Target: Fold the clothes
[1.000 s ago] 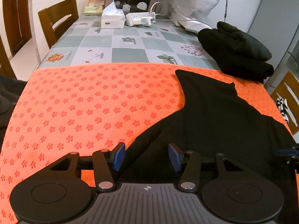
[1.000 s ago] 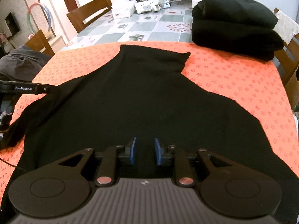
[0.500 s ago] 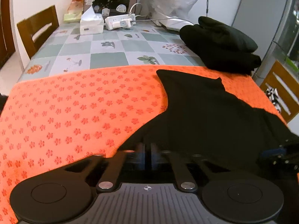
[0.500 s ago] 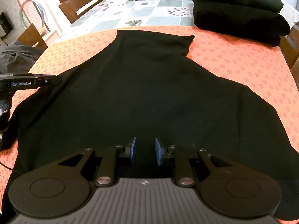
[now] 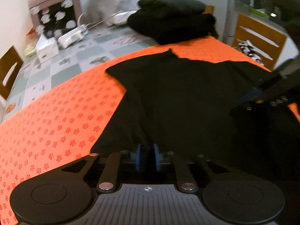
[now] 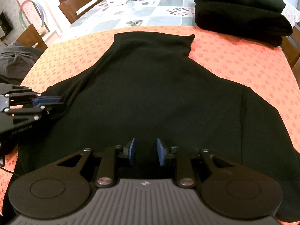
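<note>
A black high-neck garment (image 5: 187, 97) (image 6: 150, 86) lies spread on an orange flower-print mat (image 5: 56, 121) (image 6: 234, 60), collar toward the far side. My left gripper (image 5: 147, 156) pinches a bunch of its left sleeve. Creases run into the narrow gap between the pads, and the jaws are opening. The right wrist view shows this gripper (image 6: 56, 101) at the garment's left edge. My right gripper (image 6: 145, 151) hovers over the near hem. Its blue pads stand apart and are opening slightly, with black cloth below them. It appears blurred (image 5: 251, 95) at the right.
A stack of folded black clothes (image 5: 172, 18) (image 6: 240, 13) sits at the far right of the table. A tissue box (image 5: 46, 48) and a power strip (image 5: 73, 35) lie on the tiled cloth behind. Wooden chairs (image 6: 80, 1) (image 5: 258, 37) flank the table. Grey clothing (image 6: 15, 61) lies at the left.
The left gripper shut on the sleeve, then swung right and rolled, dragging the sleeve in toward the body. The right gripper stayed put, its pads a little wider apart.
</note>
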`<act>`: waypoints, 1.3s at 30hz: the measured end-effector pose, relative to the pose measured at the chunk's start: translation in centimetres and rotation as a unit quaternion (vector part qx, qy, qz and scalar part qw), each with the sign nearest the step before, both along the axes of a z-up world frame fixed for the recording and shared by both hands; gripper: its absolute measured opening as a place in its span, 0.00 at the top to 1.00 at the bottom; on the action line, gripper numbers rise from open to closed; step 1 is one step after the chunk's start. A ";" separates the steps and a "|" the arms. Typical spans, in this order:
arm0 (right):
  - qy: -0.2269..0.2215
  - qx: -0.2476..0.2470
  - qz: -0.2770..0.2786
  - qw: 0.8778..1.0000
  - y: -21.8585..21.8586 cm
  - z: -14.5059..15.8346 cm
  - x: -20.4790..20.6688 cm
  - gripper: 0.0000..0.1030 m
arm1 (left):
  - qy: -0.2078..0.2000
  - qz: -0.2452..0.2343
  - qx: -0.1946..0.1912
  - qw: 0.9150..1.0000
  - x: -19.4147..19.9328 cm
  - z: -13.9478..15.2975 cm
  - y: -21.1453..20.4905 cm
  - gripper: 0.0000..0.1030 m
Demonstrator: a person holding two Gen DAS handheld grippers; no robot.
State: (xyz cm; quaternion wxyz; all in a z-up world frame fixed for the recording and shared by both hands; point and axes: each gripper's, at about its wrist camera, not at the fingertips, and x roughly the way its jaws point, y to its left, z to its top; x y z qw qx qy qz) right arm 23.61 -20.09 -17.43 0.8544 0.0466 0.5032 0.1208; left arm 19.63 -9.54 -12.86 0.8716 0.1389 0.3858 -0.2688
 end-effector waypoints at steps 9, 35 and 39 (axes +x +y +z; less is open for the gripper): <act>-0.002 0.003 0.002 1.000 0.0 0.0 0.0 0.66 | -0.039 0.050 -0.062 0.996 -1.3 2.3 3.3 0.69; -0.004 0.007 0.004 1.000 0.3 0.0 -0.1 0.59 | 0.017 0.003 -0.019 1.000 2.4 -1.7 4.3 0.60; -0.004 0.007 0.004 1.000 0.3 0.0 0.0 0.58 | 0.008 0.005 -0.031 0.999 3.0 -2.2 4.5 0.55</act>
